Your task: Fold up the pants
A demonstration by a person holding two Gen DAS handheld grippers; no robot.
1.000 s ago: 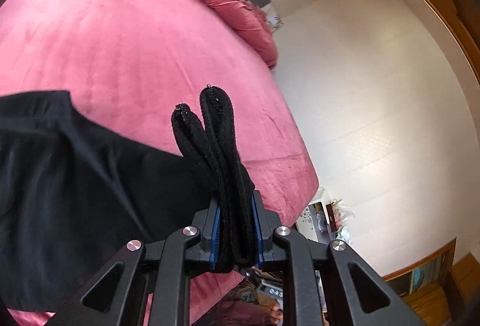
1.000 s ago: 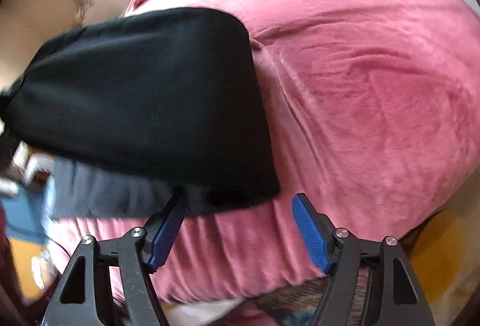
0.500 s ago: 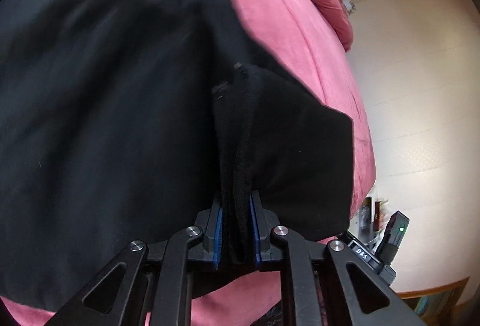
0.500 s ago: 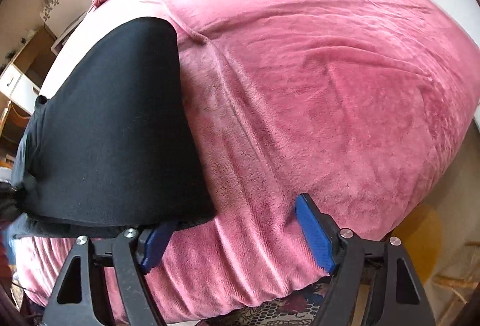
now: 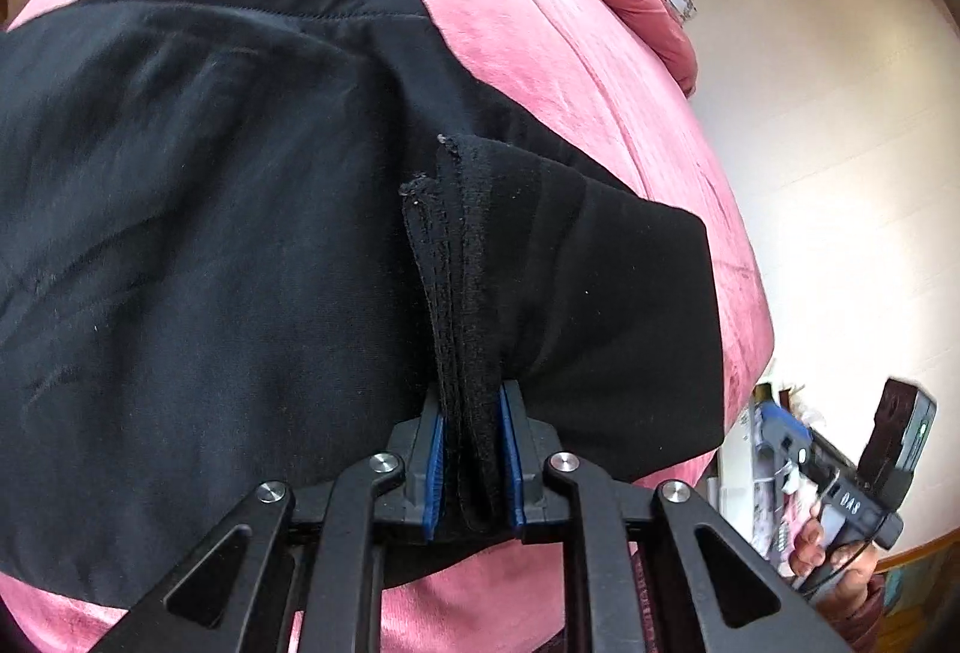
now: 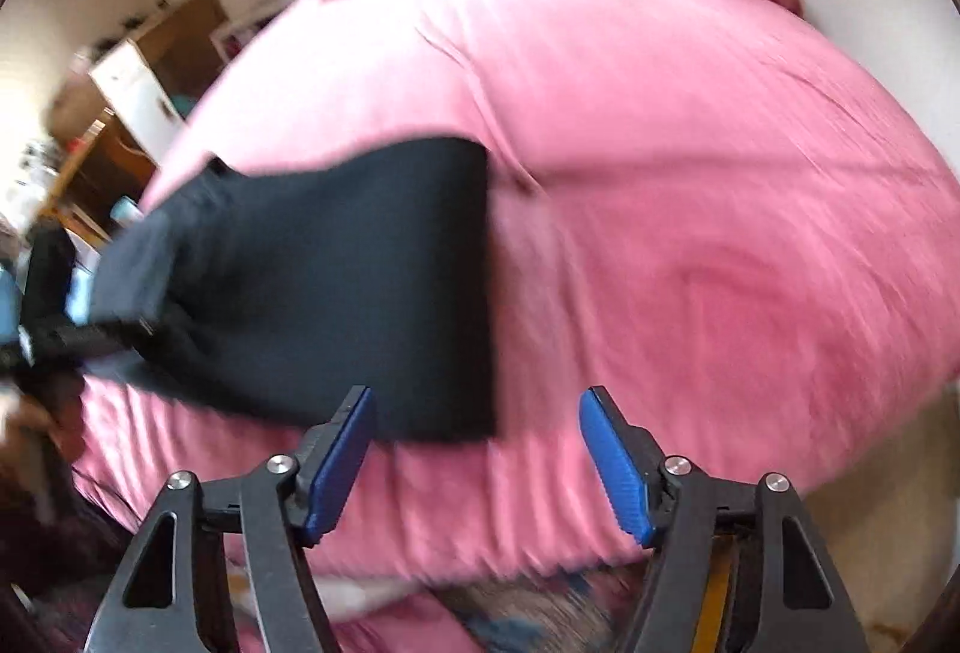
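Bunching pants [image 5: 240,233] hem between left fingers [image 5: 433,464]

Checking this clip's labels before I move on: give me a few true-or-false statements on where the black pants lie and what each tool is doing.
1. The left tool is clamped on a bunched edge of the black fabric pants. True.
2. The right tool also grips the pants. False: its blue pads stand apart with nothing pressed between them, and its jaws have just been closing a little.
3. The pants rest on a pink plush bedspread. True.
4. The pants lie on a wooden floor. False: they lie on the bed.
5. In the left wrist view, a hand holding the other tool shows at the lower right. True.
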